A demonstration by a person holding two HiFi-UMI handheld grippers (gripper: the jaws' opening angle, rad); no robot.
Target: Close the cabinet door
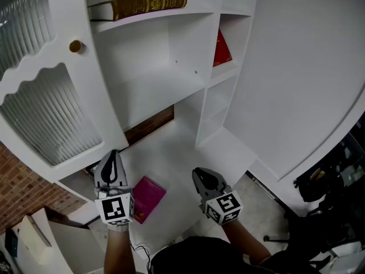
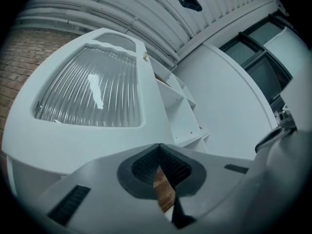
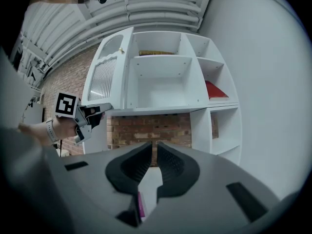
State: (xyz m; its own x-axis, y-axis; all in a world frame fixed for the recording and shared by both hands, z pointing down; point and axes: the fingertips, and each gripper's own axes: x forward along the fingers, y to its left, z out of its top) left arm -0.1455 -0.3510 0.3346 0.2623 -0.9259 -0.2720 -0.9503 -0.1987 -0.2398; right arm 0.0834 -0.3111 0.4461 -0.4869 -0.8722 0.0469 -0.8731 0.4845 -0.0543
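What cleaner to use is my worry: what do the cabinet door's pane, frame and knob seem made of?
Pane: ribbed glass, maybe clear plastic; translucent, with fine ridges and a bright glint.
Frame: wood or board painted smooth white, fairly matte; no grain shows.
Knob: brass-coloured, probably metal, with a dull shine.

Left claw [image 1: 113, 154] jaws pressed together at the tips, empty, tilted slightly upward; right claw [image 1: 198, 173] alongside but apart from it, pointing level, jaws parted by a narrow slit, nothing between; left forearm [image 1: 118, 249] and right forearm [image 1: 246, 243] reach forward behind them.
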